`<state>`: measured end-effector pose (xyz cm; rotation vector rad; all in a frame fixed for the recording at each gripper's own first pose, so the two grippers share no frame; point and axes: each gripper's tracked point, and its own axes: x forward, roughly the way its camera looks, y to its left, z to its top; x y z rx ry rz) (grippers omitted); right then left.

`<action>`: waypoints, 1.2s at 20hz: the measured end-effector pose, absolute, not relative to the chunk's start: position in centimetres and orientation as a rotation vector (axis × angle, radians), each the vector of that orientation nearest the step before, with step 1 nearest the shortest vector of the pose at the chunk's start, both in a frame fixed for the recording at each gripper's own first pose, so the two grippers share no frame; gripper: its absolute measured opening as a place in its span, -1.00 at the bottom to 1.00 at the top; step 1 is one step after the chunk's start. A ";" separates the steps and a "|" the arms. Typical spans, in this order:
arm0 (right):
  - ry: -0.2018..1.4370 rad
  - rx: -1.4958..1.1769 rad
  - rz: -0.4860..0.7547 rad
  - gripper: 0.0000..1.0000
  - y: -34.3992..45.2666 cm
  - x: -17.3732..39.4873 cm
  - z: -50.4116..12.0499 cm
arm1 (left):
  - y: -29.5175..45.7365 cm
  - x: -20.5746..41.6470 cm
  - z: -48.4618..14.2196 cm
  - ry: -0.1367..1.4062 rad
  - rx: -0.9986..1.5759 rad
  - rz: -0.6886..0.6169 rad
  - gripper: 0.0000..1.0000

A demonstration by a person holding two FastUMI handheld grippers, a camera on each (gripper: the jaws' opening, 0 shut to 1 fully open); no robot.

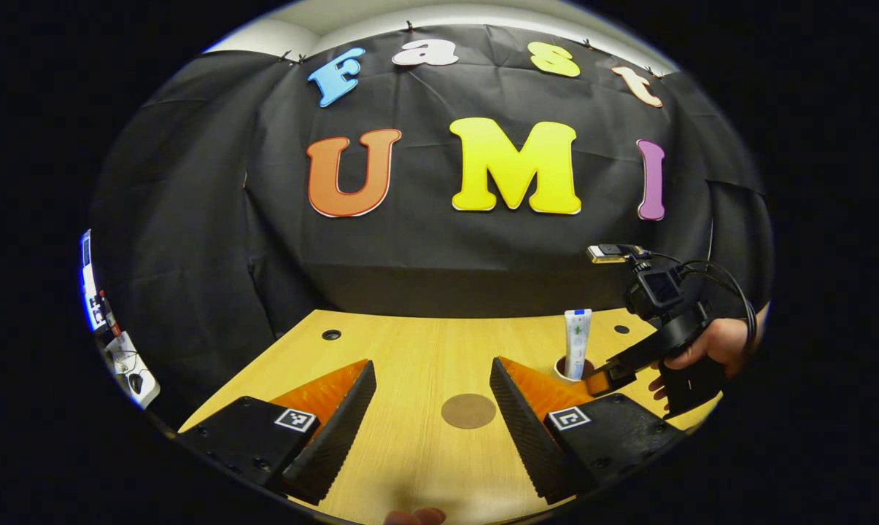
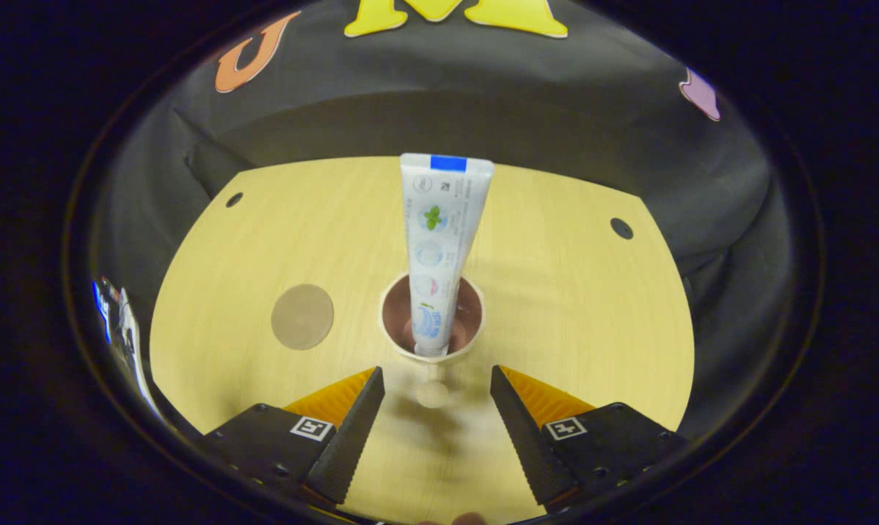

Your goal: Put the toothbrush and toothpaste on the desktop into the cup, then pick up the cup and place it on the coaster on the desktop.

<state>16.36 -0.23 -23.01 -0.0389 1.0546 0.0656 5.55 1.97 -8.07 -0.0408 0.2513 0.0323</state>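
Both pairs of jaws stand apart and hold nothing. The right gripper (image 2: 437, 408) hangs above the desktop (image 2: 570, 306) with its fingers spread, and the cup (image 2: 432, 343) sits straight ahead of the gap between them, close in front of the tips but not yet between them. I take the cup as the landmark for all places below.

Inside the cup the toothpaste (image 2: 439, 240) stands nearly upright, its flat crimped end pointing up and leaning a little toward the far wall, its cap end down in the cup. I cannot make out the toothbrush in the cup; if it is there, it is hidden low behind the tube. In the right gripper view the coaster (image 2: 302, 316), a flat brown disc, lies to the left of the cup, near but clearly apart from it.

The left gripper (image 1: 432, 397) is also released and empty. In the left gripper view the coaster (image 1: 468, 410) lies just ahead of its open jaws, while the cup (image 1: 564, 373) with the toothpaste (image 1: 577, 341) is off to the right of it, partly behind that gripper's own finger. There the right gripper (image 1: 603, 379), held by a hand (image 1: 709, 343), reaches to the cup's rim from the far side.

So I judge the right gripper is the nearer one to take the cup. It needs to go forward and lower, so the fingers pass either side of the cup wall, below the tall tube. The tube could tip if it is knocked.
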 end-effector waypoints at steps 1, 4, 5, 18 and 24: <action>1.087 -0.028 0.063 0.80 -0.1 16.6 -23.6 | 2.8 5.4 -8.3 0.264 -0.040 0.048 0.99; 1.176 0.008 0.045 0.80 -0.1 16.6 -25.3 | 5.0 5.2 -8.6 0.289 -0.039 0.097 0.99; 1.201 0.016 0.039 0.80 -0.2 16.9 -25.7 | 5.5 5.1 -8.8 0.301 -0.042 0.109 0.99; 1.364 -0.009 0.007 -0.45 0.3 17.1 -28.7 | 6.6 3.2 -10.4 0.376 -0.079 0.177 0.99; 1.340 0.013 -0.019 -0.60 0.6 17.4 -28.0 | 6.9 2.5 -10.7 0.382 -0.084 0.182 0.99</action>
